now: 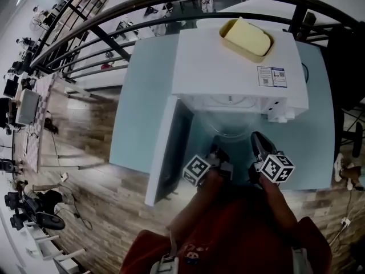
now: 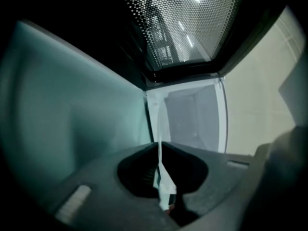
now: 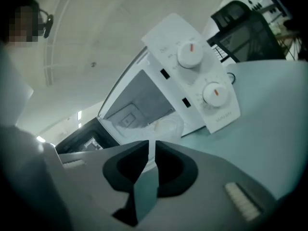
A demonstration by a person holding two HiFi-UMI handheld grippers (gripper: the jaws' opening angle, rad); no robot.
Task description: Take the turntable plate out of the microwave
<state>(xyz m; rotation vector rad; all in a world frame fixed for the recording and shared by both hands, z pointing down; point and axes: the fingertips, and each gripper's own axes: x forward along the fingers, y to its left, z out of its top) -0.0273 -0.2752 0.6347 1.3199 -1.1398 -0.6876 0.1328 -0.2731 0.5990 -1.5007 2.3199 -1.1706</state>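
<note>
Ahead: plate [image 3: 167, 127] flat inside microwave [image 3: 207, 81], straight beyond right tongs [image 3: 151, 143], open a crack, empty. Left tongs [image 2: 160, 143] closed, empty, aimed at cavity's left edge. Right likely nearer.

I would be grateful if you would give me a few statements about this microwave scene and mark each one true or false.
1. The microwave has its door open. True.
2. A yellow container sits on top of the microwave. True.
3. The control panel is a flat keypad with no knobs. False: it carries two round knobs, one above the other.
4. The right gripper is clamped on the turntable plate. False: nothing is between its jaws, which stand slightly apart, and the plate lies inside the cavity.
5. The microwave stands on the wooden floor. False: it stands on a light blue table.
</note>
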